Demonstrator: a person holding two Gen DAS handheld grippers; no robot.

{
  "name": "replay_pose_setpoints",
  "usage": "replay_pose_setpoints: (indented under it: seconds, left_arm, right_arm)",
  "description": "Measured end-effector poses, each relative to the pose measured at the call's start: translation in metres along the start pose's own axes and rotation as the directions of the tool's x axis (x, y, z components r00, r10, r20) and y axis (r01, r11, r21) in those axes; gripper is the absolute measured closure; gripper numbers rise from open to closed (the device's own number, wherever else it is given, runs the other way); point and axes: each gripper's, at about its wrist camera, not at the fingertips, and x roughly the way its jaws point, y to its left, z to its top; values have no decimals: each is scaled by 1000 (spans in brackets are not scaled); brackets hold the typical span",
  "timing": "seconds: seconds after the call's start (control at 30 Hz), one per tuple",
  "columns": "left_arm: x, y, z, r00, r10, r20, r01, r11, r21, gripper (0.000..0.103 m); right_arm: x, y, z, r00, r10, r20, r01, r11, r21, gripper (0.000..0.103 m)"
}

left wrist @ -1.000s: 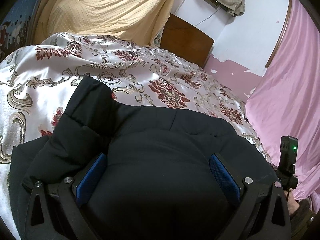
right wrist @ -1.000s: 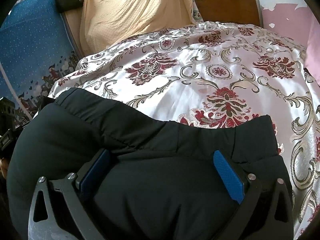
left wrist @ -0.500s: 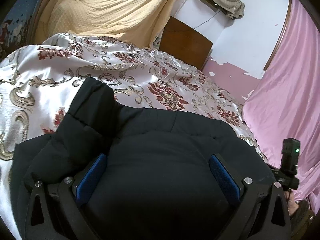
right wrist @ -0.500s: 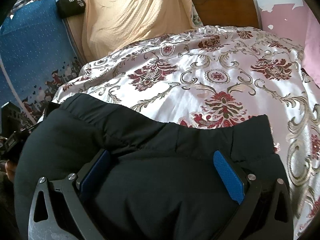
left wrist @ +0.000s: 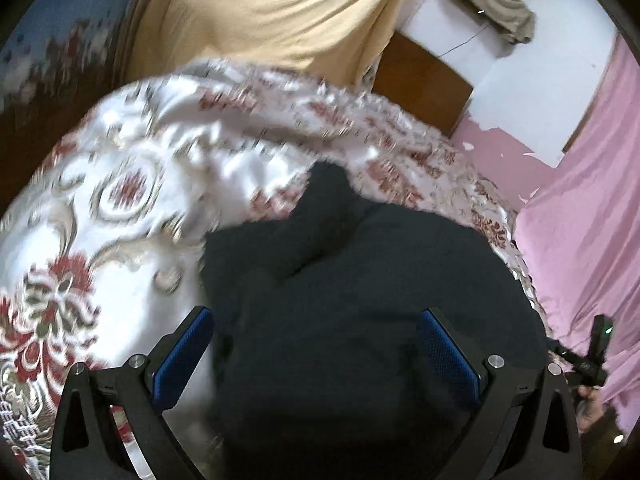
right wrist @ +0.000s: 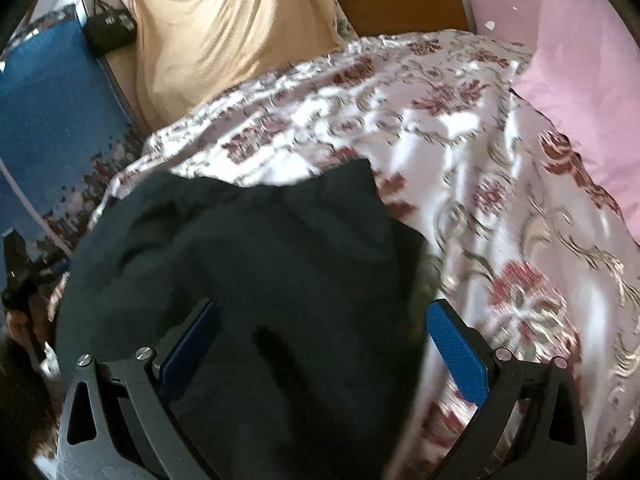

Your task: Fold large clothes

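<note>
A black padded jacket (left wrist: 360, 300) lies bunched on a satin floral bedspread (left wrist: 120, 208). My left gripper (left wrist: 316, 354) hovers open over the jacket's left edge: its left pad (left wrist: 184, 356) is above the bedspread and its right pad (left wrist: 448, 352) above the black fabric. In the right wrist view the jacket (right wrist: 248, 264) fills the lower left. My right gripper (right wrist: 322, 350) is open over the jacket's right edge, with its right pad (right wrist: 456, 352) above the bedspread (right wrist: 520, 208). Neither gripper pinches any cloth. Both views are motion-blurred.
A yellow cloth (right wrist: 224, 36) and a wooden headboard (right wrist: 400, 0) stand at the bed's far end. Pink fabric (left wrist: 588, 200) hangs along one side, blue fabric (right wrist: 52, 120) along the other. A black bag (right wrist: 108, 30) sits far left. A hand (left wrist: 592, 404) holds the other gripper.
The left view has swung left and the right view right, so each now shows a jacket side edge and more bedspread. The jacket looks narrower and more bunched. Both grippers stay open.
</note>
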Motion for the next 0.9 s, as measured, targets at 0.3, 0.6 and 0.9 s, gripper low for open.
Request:
replay_pose_setpoints:
  seconds: [0.3, 0.6, 0.9]
  left_arm:
    - [34, 22, -21, 977, -136, -166, 137, 991, -9, 0]
    - [44, 21, -29, 954, -228, -196, 244, 968, 58, 0]
    - [44, 22, -28, 931, -289, -223, 309, 949, 62, 0]
  right_arm:
    - [26, -18, -13, 990, 82, -119, -84, 996, -10, 1]
    - [62, -33, 8, 952, 270, -143, -268, 963, 39, 1]
    - [81, -30, -11, 894, 423, -148, -409, 905, 115, 1]
